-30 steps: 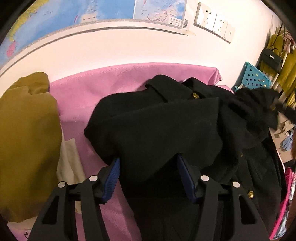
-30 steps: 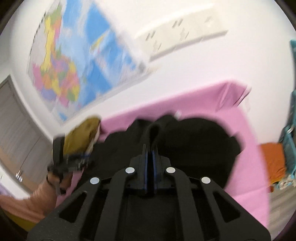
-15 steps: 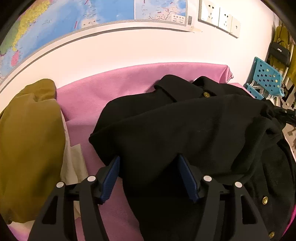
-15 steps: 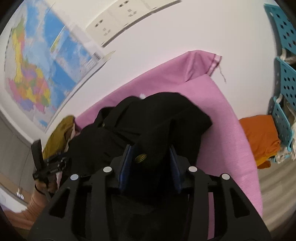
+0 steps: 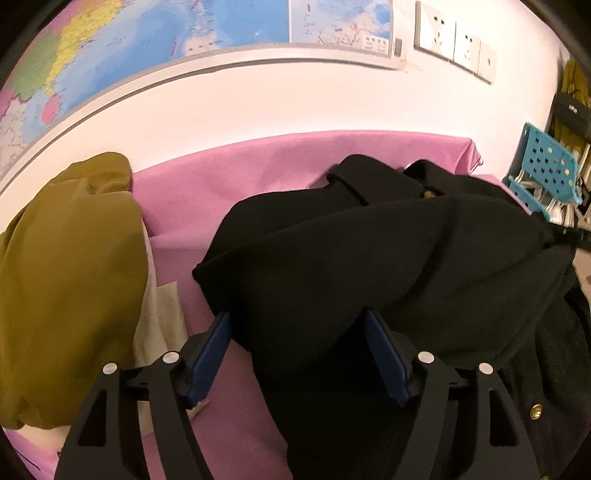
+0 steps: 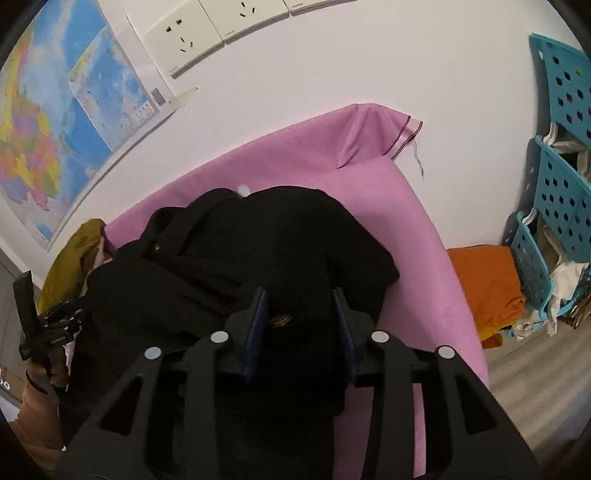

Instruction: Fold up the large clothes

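A large black coat [image 5: 369,258] with gold buttons lies folded over on a pink cloth-covered table [image 5: 258,173]. It also shows in the right wrist view [image 6: 258,251]. My left gripper [image 5: 297,328] is open, its blue pads either side of a thick fold of the coat at the near edge. My right gripper [image 6: 299,302] is open too, with coat fabric and a gold button [image 6: 279,319] lying between its pads [image 6: 258,317]. The left gripper appears at the left of the right wrist view [image 6: 48,332].
A mustard garment [image 5: 66,280] over pale cloth lies on the table's left. The wall with a map [image 5: 147,44] and sockets [image 6: 207,29] stands behind. Blue perforated baskets [image 6: 561,184] and an orange cloth [image 6: 484,280] are on the floor at right.
My right gripper was shut on the coat a second ago, swung down and right, and opened. The coat's upper layer now lies spread flat. The left gripper stayed open in place.
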`<state>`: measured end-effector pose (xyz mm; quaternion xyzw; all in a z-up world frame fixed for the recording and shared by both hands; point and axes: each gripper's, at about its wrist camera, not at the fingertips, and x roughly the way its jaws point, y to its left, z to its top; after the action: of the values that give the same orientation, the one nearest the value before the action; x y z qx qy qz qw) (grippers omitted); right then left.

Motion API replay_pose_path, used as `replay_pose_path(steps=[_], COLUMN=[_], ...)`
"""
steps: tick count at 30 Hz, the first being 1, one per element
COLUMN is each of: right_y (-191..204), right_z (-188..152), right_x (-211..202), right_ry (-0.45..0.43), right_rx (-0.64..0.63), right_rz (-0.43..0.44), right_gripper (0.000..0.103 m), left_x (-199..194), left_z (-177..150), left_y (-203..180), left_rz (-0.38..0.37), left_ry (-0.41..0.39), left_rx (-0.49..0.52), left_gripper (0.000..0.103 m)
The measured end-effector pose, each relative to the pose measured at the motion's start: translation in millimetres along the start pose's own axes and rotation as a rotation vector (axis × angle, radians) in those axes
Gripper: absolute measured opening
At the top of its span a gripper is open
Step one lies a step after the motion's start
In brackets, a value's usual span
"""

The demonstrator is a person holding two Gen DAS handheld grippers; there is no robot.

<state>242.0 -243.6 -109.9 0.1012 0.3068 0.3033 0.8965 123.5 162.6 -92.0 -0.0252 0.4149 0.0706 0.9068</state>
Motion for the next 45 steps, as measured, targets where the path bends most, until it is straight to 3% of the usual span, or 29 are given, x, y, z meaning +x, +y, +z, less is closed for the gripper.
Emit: replay_pose_path(steps=[5, 8, 10, 14, 19, 23, 26, 28, 32, 34, 36, 37, 39, 40, 43, 45], right_y=[12.0, 30.5, 46.1, 65.2, 66.2, 66.2, 59.0, 48.9, 42.7, 48.2, 52.5, 54.5, 56.2, 59.4, 74.5, 74.1], right_z=[-10.6, -15.7, -19.5, -24.7, -24.6, -19.0, -11.2, -4.9, 0.6, -0.1, 1.1, 4.1, 11.3, 15.9, 29.9, 33.1], right_x=[-47.5, -68.6, -66.9, -36.6, 6.8, 8.0, -8.3, -15.4, 5.2, 20.8, 27.0, 28.3, 24.1, 20.6, 12.1, 19.1], right_ry=[-0.126, -0.184, -0.167, -0.086, 0.016, 0.019, -0.037, -0.066, 0.016, 0.055, 0.060, 0.058, 0.030, 0.013, -0.079, -0.083], right_rx=[-0.048, -0.108, -0.167, -0.247, -0.263, -0.256, -0.222, -0.187, -0.225, -0.296, -0.342, -0.359, -0.354, -0.357, -0.396, -0.384], right_rz=[-0.005, 0.022, 0.060, 0.050, 0.001, 0.007, 0.026, -0.019, -0.062, -0.119, -0.150, -0.152, -0.101, -0.081, -0.107, -0.122], right_gripper=[0.052, 0.052, 0.052, 0.051, 0.048, 0.048, 0.051, 0.063, 0.070, 0.066, 0.044, 0.039, 0.011, 0.005, 0.005, 0.005], left_x=[-20.8, -32.5, -34.4, -30.5, -21.8, -16.6, -16.0, -15.4, -10.2, -7.9, -5.5, -4.0, -3.2, -3.2, -4.0, -3.8], left_z=[-4.1, -6.9, -7.8, -9.6, -11.2, -10.7, -10.4, -9.8, -9.0, -9.8, -10.6, -11.0, -10.6, -10.4, -8.2, -7.1], left_y=[-4.7, -13.5, -22.7, -35.2, -42.5, -42.7, -42.5, -40.7, -38.5, -36.6, -34.6, -33.5, -30.6, -29.8, -26.7, -24.5], left_rz=[-0.020, -0.057, -0.062, -0.055, -0.038, -0.034, -0.034, -0.040, -0.040, -0.046, -0.046, -0.043, -0.047, -0.044, -0.029, -0.028], left_ry=[-0.041, -0.064, -0.070, -0.065, -0.051, -0.041, -0.042, -0.044, -0.034, -0.025, -0.021, -0.017, -0.014, -0.016, -0.027, -0.028], left_rx=[0.018, 0.047, 0.075, 0.098, 0.113, 0.108, 0.105, 0.101, 0.100, 0.085, 0.080, 0.077, 0.068, 0.065, 0.050, 0.038], left_gripper=[0.071, 0.071, 0.071, 0.071, 0.071, 0.071, 0.071, 0.071, 0.072, 0.072, 0.074, 0.075, 0.076, 0.076, 0.076, 0.076])
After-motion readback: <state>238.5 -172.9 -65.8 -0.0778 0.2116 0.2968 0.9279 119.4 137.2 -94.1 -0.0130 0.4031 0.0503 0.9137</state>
